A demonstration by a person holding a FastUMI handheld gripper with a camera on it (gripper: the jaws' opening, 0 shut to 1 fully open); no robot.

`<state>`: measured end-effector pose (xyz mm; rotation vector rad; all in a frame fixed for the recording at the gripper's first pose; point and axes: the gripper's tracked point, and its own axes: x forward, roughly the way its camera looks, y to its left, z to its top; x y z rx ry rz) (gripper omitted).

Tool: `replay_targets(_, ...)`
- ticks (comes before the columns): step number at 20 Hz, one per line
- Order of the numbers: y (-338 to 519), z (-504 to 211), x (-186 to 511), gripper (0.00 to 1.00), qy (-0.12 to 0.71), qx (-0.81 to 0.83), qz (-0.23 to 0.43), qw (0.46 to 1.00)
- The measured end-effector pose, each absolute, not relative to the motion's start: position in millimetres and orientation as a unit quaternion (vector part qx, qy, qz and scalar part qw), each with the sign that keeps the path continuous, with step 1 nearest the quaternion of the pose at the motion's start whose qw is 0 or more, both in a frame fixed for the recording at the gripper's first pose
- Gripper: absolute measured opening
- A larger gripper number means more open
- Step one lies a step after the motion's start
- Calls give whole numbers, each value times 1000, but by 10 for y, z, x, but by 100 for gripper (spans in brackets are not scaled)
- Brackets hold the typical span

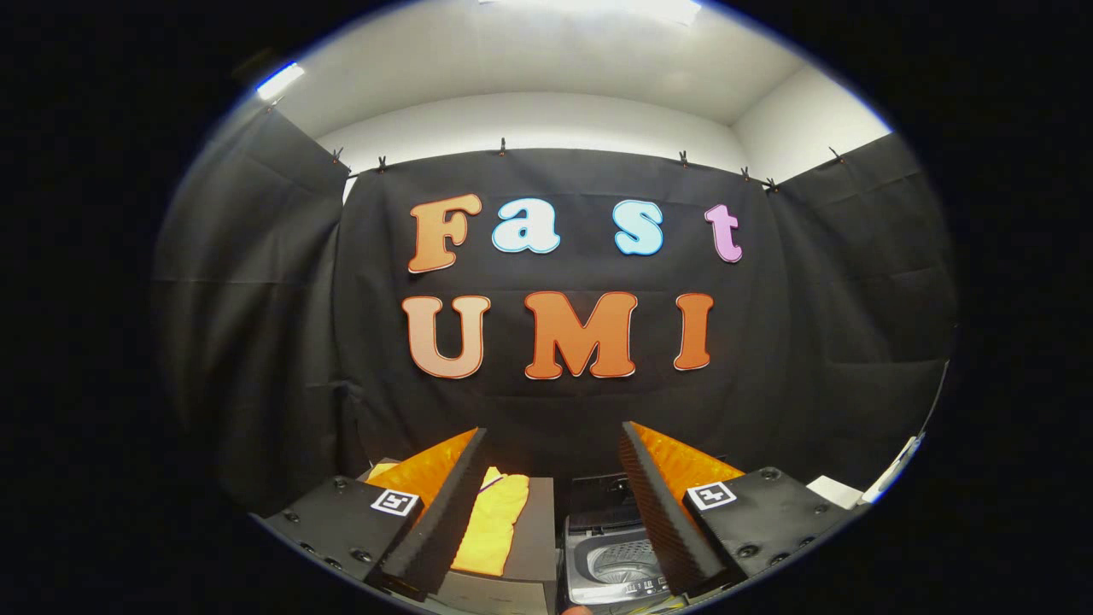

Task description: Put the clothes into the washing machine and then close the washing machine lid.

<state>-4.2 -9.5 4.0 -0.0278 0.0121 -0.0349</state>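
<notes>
A yellow garment (493, 521) lies flat on a dark grey box (534, 534), just inside my left finger. To its right stands a small toy washing machine (610, 555) with its lid (602, 500) raised and the drum (628, 565) showing, close to my right finger. My gripper (553, 444) is open, held high above both, with nothing between its fingers.
Black cloth walls close the booth on the left, back and right. A white object (835, 489) and a pale edge (892, 470) lie beyond the right finger. A fingertip (579, 610) of a person's hand sits below the washing machine.
</notes>
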Motion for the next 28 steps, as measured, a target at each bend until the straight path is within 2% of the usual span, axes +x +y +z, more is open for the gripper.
replay_targets(6, 142, -165, 97, 98, 26, 2, -5, 1000)
replay_targets(16, 1013, -707, 828, 98, 79, 19, 41, 996)
replay_targets(22, 1425, -1350, 1329, 98, 146, 30, 57, 987)
replay_targets(28, 1539, -2013, 1652, 99, 208, 38, 43, 976)
